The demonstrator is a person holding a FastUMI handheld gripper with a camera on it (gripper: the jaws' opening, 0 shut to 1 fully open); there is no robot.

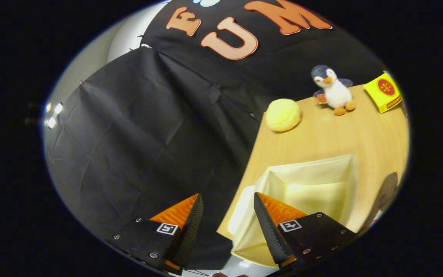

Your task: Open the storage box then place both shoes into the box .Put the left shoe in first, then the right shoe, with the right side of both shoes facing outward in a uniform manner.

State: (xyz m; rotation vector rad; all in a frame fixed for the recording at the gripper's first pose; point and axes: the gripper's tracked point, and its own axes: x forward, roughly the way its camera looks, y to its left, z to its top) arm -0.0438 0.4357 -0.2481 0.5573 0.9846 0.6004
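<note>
Storage box open on the bench

The cream storage box (310, 188), lower right, opens upward; gripper (227, 202) jaws stand moderately apart, empty, one finger overlapping the box's near corner.

A single fisheye view is taken from the gripper (228, 200) itself, directed forward along its two fingers, which are spread apart with nothing between them. The view is rolled, so the wooden table (337, 134) appears tilted and is seen from above its near corner. The open storage box (313, 184) lies close, just ahead of one finger. A yellow ball (283, 114), a plush penguin (333, 90) and a yellow carton (383, 92) are seen farther off, against the black cloth wall (148, 127).
</note>
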